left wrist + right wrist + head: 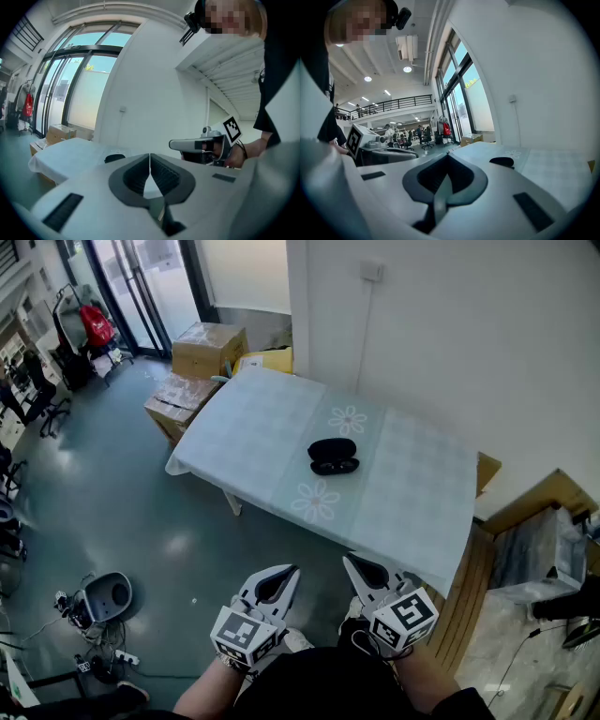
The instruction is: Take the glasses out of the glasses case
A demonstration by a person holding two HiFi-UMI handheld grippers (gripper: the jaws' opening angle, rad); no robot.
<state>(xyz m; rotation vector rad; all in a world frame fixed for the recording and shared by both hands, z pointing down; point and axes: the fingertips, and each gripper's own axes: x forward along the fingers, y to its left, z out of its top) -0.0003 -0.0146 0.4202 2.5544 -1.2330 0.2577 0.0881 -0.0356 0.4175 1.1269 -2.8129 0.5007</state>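
I hold my left gripper point(278, 583) and right gripper point(367, 571) side by side, near my body, each clenched on nothing with its jaws pressed together. The black glasses case point(333, 456) lies on the table point(422, 502), well ahead of both grippers and apart from them.

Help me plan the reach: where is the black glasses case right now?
In the head view, the black oval glasses case lies near the middle of the pale cloth-covered table, between its two flower prints.
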